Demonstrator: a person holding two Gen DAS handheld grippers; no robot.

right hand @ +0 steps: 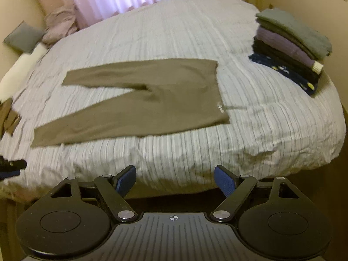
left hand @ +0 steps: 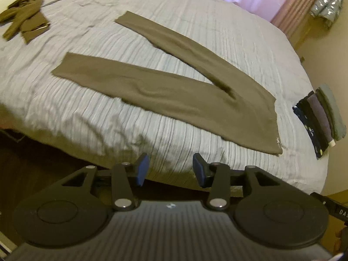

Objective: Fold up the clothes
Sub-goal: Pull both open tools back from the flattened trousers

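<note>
On the bed (right hand: 195, 32), the olive leggings (right hand: 152, 100) lie flat ahead of both claws, legs splayed in a V running leftward, waistband to the right. The right claw (right hand: 175, 181) looks closer to the waistband, the left claw (left hand: 170, 169) to the cuffs; both hang released, holding nothing. There's a small white waistband logo (right hand: 220, 109), too blurry to read.

Pants (right hand: 139, 100) flat mid-bed (right hand: 174, 28), legs splayed to the left w/ waistband to the right, folded stack (right hand: 291, 50) at bed's right edge, crumpled garment (left hand: 24, 17) far left, both tongs (left hand: 170, 169) (right hand: 175, 181) before the near edge.
</note>
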